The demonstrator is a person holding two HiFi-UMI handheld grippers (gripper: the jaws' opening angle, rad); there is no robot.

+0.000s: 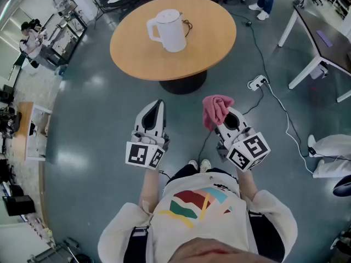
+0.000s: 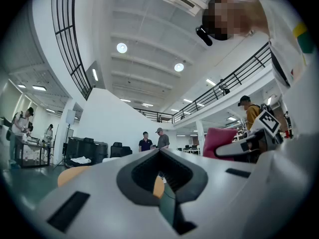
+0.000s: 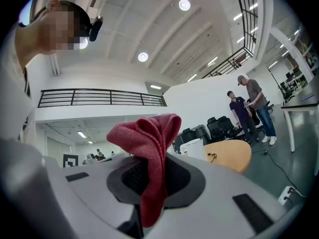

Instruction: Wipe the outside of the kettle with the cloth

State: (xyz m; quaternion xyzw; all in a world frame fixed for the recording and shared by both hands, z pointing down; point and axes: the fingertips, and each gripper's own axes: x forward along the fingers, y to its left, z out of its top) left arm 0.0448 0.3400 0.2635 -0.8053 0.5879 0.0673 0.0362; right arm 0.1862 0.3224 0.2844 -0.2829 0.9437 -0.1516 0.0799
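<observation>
A white kettle (image 1: pixel 169 30) with its handle to the left stands upright on the round wooden table (image 1: pixel 137 51), well ahead of both grippers. In the right gripper view the kettle (image 3: pixel 193 149) shows small, beyond the jaws. My right gripper (image 1: pixel 219 124) is shut on a red cloth (image 1: pixel 216 109), which bunches up above the jaws. That cloth (image 3: pixel 149 153) hangs between the jaws in the right gripper view. My left gripper (image 1: pixel 159 106) is shut and holds nothing; its jaws (image 2: pixel 160 183) meet in the left gripper view. Both grippers hover over the floor, short of the table.
A cable lies on the table beside the kettle. A power strip (image 1: pixel 256 82) with a white cable lies on the floor to the right. A white desk (image 1: pixel 323 37) stands at the far right, and a trolley (image 1: pixel 60 34) at the far left. People stand in the background.
</observation>
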